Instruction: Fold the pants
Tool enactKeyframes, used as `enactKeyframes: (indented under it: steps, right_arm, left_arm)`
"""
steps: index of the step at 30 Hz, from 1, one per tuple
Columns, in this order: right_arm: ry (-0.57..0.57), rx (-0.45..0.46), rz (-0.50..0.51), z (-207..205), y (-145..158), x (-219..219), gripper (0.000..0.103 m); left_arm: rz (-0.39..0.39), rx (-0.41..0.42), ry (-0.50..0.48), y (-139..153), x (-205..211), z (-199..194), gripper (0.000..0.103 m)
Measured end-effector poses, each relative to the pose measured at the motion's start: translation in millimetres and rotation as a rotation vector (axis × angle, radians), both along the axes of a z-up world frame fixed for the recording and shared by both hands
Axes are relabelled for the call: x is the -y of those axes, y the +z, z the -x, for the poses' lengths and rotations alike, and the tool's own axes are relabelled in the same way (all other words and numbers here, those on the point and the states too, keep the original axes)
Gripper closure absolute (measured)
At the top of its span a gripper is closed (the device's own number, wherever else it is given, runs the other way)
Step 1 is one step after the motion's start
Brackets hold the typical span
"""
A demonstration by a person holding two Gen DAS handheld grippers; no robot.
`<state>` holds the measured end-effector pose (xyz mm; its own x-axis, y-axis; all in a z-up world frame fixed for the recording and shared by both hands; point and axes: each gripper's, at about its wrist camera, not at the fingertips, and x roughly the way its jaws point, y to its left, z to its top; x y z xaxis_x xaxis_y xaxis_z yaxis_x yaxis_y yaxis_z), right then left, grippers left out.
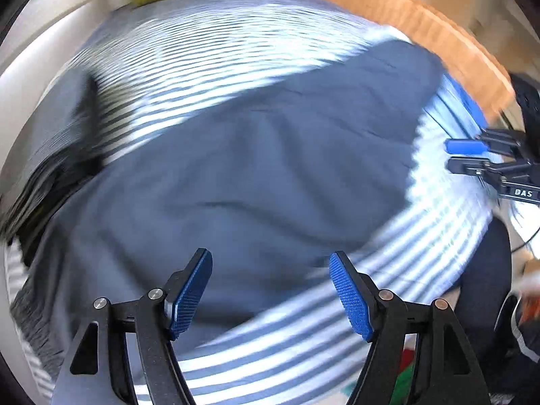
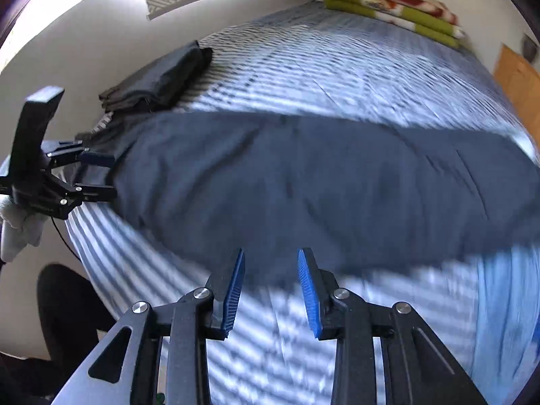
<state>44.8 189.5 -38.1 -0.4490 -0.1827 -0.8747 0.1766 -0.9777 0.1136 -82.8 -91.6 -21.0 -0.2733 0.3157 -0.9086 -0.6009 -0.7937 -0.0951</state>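
Two grippers over the bed, and neither has anything in its grasp. The left gripper [image 1: 271, 263] hangs with its blue pads spread wide apart above the dark blue pants [image 1: 256, 175], nothing between the pads and nothing touched. The right gripper [image 2: 271, 263] stands with a narrower gap, its pads parted over the near edge of the pants [image 2: 303, 182], and that gap is empty too. The pants lie flat across the striped bedsheet [image 2: 337, 74], a long dark band running from side to side, lightly creased. In the right wrist view the left gripper [image 2: 98, 177] shows at the left end of the garment, jaws apart, right at the cloth's edge; whether it touches the fabric there I cannot tell. A white-gloved hand [image 2: 20, 226] sits behind it. In the left wrist view the right gripper [image 1: 464, 157] shows at the far right, off the pants and over the stripes. Beyond the pants, near the wall, lies a folded dark garment [image 2: 162, 77]. At the far end of the bed sits a folded green and red blanket [image 2: 398, 6]. A wooden bed frame [image 1: 422, 33] edges the mattress. Much of both views is smeared with blur.
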Motion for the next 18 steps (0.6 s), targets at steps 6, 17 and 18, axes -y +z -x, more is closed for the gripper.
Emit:
enactKeyframes:
  steps: [6, 17, 18]
  right_arm:
    - [-0.204, -0.003, 0.146, -55.8, -24.9, -40.6, 0.073]
    - [-0.327, 0.043, 0.365, -70.9, -65.8, -96.7, 0.073]
    - [-0.324, 0.052, 0.375, -67.0, -67.2, -99.4, 0.073]
  left_arm:
    - [0.155, -0.117, -0.219, -24.8, -121.6, -33.8, 0.028]
    - [0.399, -0.152, -0.344, -73.7, -185.6, -19.9, 0.095]
    - [0.398, -0.141, -0.336, -74.2, -184.8, -14.4, 0.097]
